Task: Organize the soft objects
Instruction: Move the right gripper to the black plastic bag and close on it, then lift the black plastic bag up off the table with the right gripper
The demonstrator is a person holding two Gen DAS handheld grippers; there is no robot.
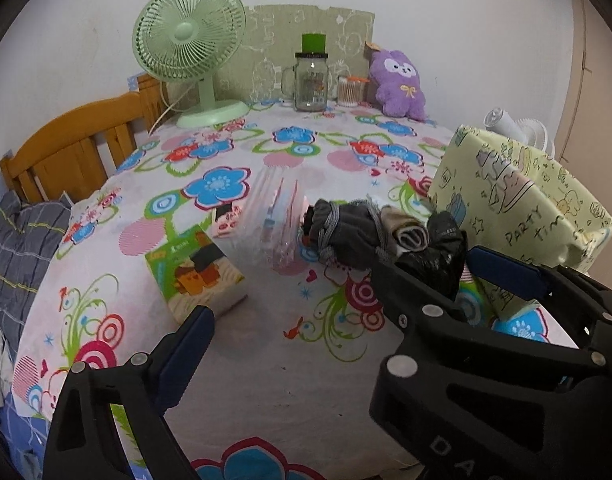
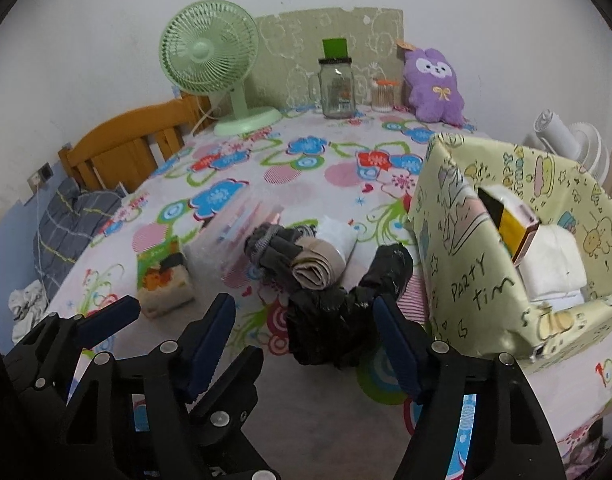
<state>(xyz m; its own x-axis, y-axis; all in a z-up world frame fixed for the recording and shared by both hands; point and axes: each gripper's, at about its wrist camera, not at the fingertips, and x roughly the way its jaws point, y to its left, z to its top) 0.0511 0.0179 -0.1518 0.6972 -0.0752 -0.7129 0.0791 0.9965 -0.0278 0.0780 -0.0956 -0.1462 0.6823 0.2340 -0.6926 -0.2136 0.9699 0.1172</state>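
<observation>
Right tongs (image 2: 306, 332), jaws apart, are straddling the crumpled black plastic bag (image 2: 338, 320), probably for the yellow cartoon-print box (image 2: 478, 276) at three o'clock; left tongs (image 1: 338, 292) are gaping empty.

Count on the counter (image 2: 306, 420), floral cloth over it:

- Fans: two. One green fan (image 2: 209, 52) at the far left corner, one white fan (image 2: 566, 136) off the right edge.
- Glass jars: two, far edge. Handled jar (image 2: 338, 88) with green lid; small jar of sticks (image 2: 382, 98).
- Plush toys: one, purple plush (image 2: 436, 86), far right corner.
- Paper-covered boxes: one, yellow box (image 2: 466, 272), right edge.
- Rolled cloth items: three, mid-counter: grey roll (image 2: 271, 254), beige roll (image 2: 316, 266), white roll (image 2: 338, 236).
- Black plastic bags: one, black bag (image 2: 338, 320).
- Tissue packs: one, green pack (image 2: 163, 280).
- Clear pouches: one, clear pouch (image 2: 229, 236).
- Tools: two, left tool (image 1: 342, 304), right tool (image 2: 303, 316).
</observation>
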